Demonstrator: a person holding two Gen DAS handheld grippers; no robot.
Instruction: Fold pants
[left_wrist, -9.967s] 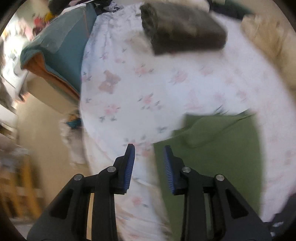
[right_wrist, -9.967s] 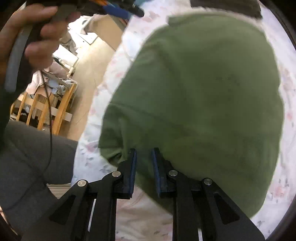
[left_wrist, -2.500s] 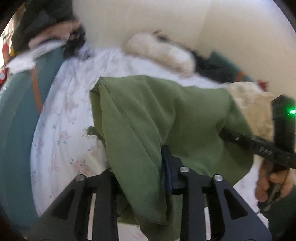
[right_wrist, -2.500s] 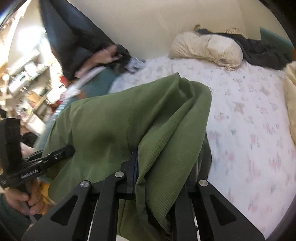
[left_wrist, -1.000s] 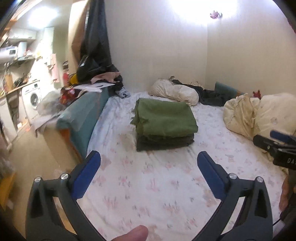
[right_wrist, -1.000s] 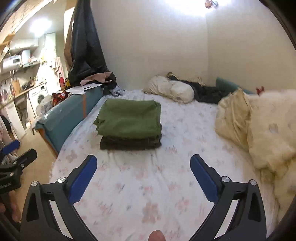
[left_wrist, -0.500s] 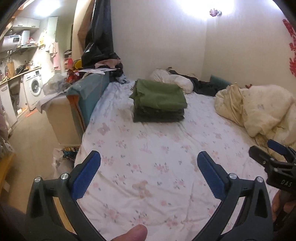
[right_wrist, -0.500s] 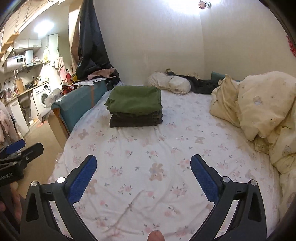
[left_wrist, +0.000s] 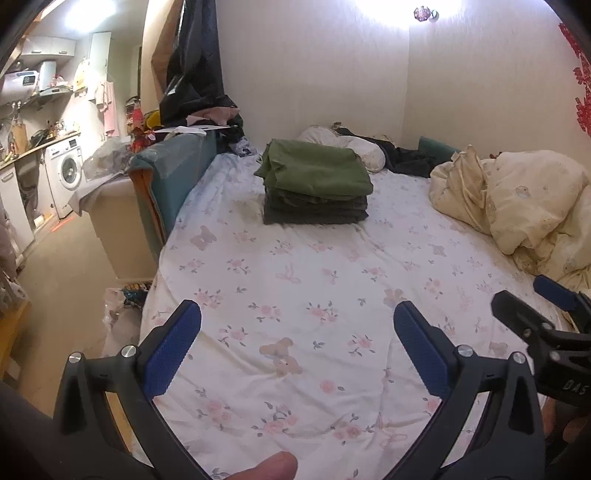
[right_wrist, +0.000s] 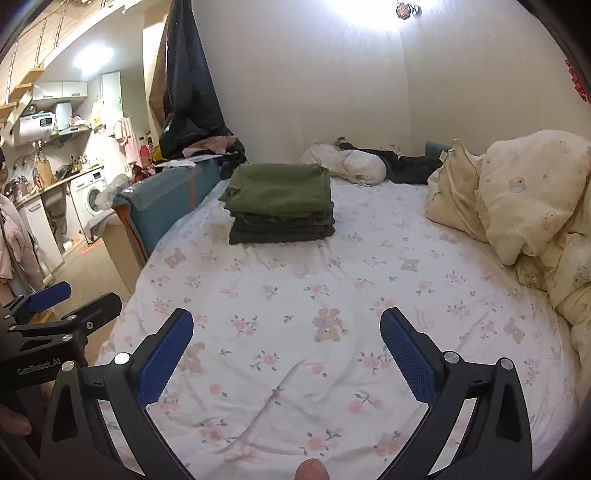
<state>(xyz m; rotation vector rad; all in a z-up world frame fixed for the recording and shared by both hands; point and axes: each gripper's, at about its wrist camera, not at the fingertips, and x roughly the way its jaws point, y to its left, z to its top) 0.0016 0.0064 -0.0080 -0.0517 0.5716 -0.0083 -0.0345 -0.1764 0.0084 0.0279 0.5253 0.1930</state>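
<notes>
On the floral bed sheet (left_wrist: 295, 295), folded green pants (left_wrist: 317, 171) top a stack at 12 o'clock; left gripper (left_wrist: 295, 343) and right gripper (right_wrist: 286, 350) hover with jaws spread, empty; folding looks finished, no next garment visible.

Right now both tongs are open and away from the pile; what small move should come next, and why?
Probably none on these pants: the green pants lie folded on the dark folded stack, and both the left tongs and right tongs hang open and hold nothing above the floral sheet. I would keep them back; no unfolded pants show nearby.

folded pants (left_wrist: 317, 173): 2 stacked | tongs (left_wrist: 295, 347): 2 | washing machine (left_wrist: 66, 173): 1
</notes>
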